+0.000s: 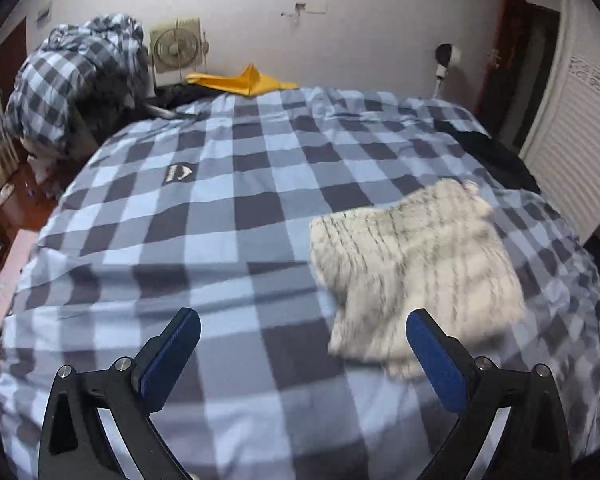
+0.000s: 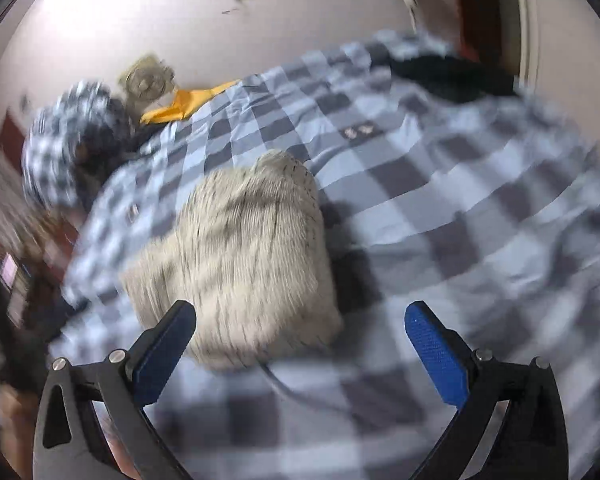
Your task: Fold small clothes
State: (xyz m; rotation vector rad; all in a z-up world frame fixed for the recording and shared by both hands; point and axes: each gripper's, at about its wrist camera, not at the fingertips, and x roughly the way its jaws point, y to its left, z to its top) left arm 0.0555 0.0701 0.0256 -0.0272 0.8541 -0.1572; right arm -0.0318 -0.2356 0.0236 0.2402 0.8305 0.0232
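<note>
A cream knitted garment with thin dark stripes [image 1: 412,264] lies folded into a thick bundle on the blue-and-grey checked bed cover [image 1: 236,208]. In the left wrist view my left gripper [image 1: 302,320] hangs open above the cover, its right finger over the garment's near edge and nothing between its blue pads. The right wrist view is blurred; the same garment [image 2: 244,264] lies ahead and to the left. My right gripper [image 2: 300,312] is open and holds nothing, its left finger over the garment's near corner.
A heap of checked bedding [image 1: 76,76] sits at the far left beside a small fan [image 1: 176,46]. A yellow cloth [image 1: 244,80] lies at the bed's far edge, dark clothing [image 1: 496,152] at its right. A white louvred door [image 1: 580,128] stands right.
</note>
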